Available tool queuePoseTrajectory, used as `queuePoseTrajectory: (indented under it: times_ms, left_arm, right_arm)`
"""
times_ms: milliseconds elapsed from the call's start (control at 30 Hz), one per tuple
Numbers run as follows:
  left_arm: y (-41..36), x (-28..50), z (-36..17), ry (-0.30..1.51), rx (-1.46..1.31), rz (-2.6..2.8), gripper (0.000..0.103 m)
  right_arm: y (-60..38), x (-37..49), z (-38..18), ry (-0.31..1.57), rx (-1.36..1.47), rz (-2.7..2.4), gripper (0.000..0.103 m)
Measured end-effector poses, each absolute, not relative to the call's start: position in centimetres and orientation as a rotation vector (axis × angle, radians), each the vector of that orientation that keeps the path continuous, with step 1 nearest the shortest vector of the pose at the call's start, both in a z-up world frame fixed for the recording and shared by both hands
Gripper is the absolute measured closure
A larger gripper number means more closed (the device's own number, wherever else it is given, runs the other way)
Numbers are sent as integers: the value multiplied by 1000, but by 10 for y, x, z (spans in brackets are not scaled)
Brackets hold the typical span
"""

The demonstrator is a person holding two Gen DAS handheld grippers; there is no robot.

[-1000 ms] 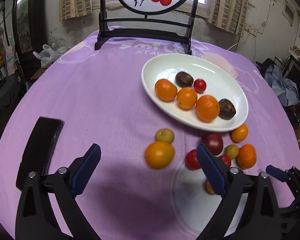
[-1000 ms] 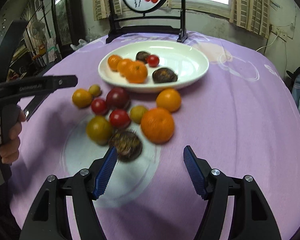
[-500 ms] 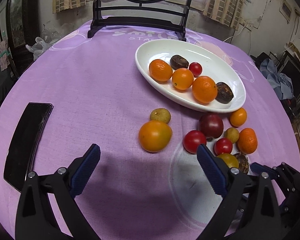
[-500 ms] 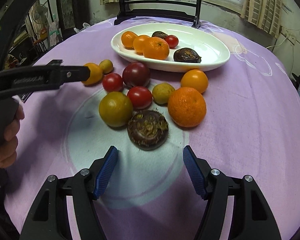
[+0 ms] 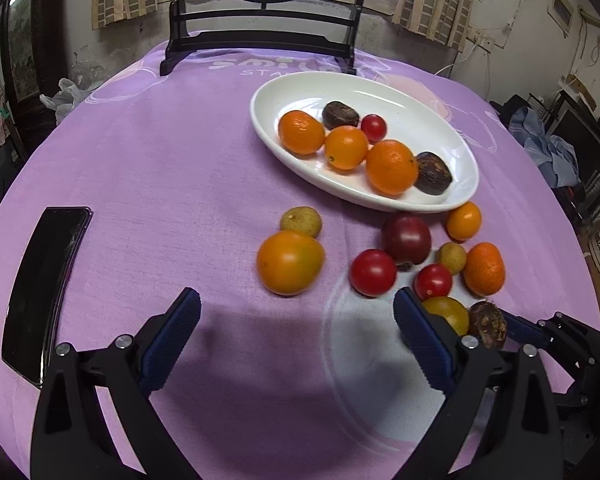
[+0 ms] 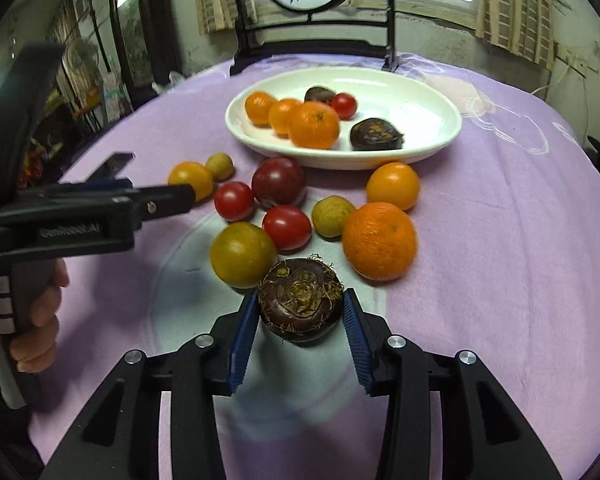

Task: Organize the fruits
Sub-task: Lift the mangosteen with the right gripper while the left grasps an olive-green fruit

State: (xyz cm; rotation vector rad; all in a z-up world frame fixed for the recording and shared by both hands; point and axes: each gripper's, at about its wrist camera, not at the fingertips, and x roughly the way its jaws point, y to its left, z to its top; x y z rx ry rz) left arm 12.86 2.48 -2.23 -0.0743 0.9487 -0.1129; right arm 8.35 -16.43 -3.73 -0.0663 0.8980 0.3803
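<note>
Right gripper (image 6: 300, 326): narrowed around the dark brown fruit (image 6: 301, 299); blue pads (image 6: 244, 334) at its two sides, left pad touching, right pad touching or just off, cannot tell which.
Dark brown fruit: low over the pale circle printed on the purple cloth (image 6: 520, 240), just beside a yellow-green fruit (image 6: 243, 254); resting or lifted, cannot tell.
Left gripper (image 5: 296, 330): wide apart, holding nothing, hovering over bare cloth short of a large orange-yellow fruit (image 5: 290, 262).
White plate (image 5: 440, 112): beyond the loose fruit, carrying three oranges, a red tomato and two dark fruits.
Loose pile: red tomatoes, a dark red fruit (image 6: 278, 181), oranges and small yellowish ones on the cloth near the plate's close rim.
Black phone (image 5: 44, 284): flat on the cloth, well left.
Hidden: in the left view, yellow-green fruit partly behind the right pad; right gripper cut off at the frame edge.
</note>
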Motion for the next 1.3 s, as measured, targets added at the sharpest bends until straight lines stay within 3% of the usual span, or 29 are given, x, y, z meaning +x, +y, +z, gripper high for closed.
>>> queuePoseTrajectory:
  times_ms: [667, 1067, 1100, 1133, 1300]
  left_arm:
    - [-71, 100, -29, 974, 145, -245, 7]
    - [-76, 101, -45, 1006, 162, -263, 8]
    - [-77, 103, -48, 1002, 171, -262, 10]
    - [-78, 105, -50, 1003, 186, -257, 21]
    - [-83, 99, -50, 996, 196, -327, 52]
  right_arm:
    - [-237, 72, -31, 826, 83, 283, 60]
    - [-241, 71, -32, 829, 85, 267, 60]
    - [-241, 71, -33, 831, 84, 266, 60]
    - [-241, 72, -33, 834, 84, 266, 60]
    - [-241, 72, -35, 835, 86, 263, 60]
